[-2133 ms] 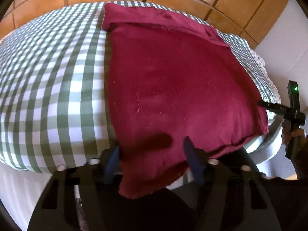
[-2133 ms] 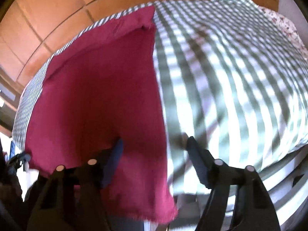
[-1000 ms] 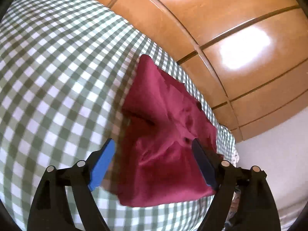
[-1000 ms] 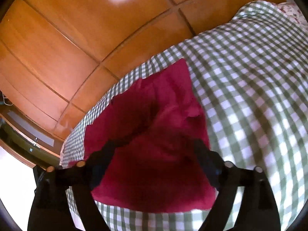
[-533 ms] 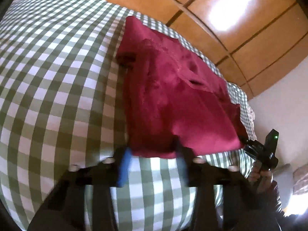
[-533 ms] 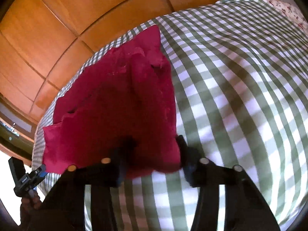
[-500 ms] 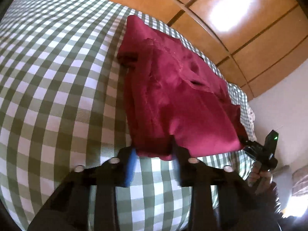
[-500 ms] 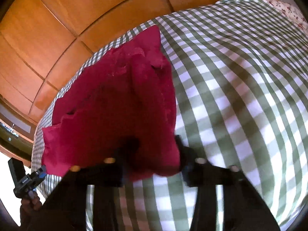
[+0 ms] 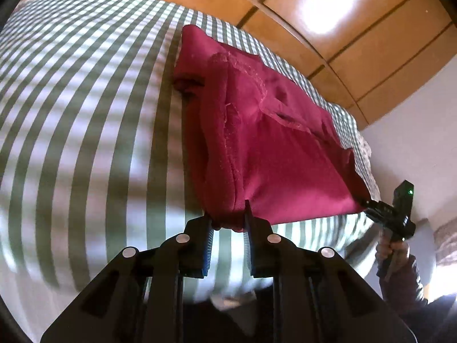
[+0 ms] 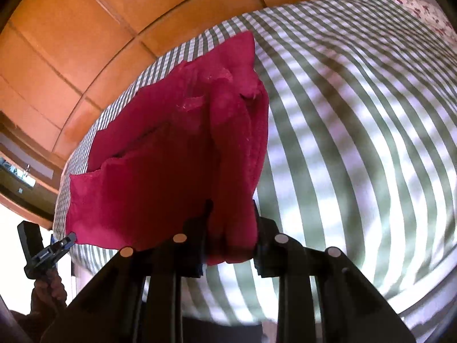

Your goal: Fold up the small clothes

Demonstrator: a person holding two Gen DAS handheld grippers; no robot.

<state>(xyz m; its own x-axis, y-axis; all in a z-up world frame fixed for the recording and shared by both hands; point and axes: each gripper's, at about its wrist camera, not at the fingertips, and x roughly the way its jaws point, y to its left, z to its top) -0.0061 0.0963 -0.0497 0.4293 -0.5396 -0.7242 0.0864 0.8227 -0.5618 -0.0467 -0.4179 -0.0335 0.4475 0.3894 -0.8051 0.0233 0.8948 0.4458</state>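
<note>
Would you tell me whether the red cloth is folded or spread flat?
Folded: the red cloth lies doubled on the checked bedspread, stacked edges visible along its side.

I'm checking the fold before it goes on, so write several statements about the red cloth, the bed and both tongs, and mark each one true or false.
1. The red cloth lies on a green and white checked bedcover. True.
2. The left tongs hang open, clear of the cloth. False: they have just been closing and now pinch the cloth's near corner.
3. The right tongs are shut on the cloth's near edge. True; a bunched fold of it sits between the fingers.
4. The cloth is spread out flat in one layer. False: it is doubled over, with edges and seams stacked along the side.
5. Brown wooden panels stand behind the bed. True.
</note>
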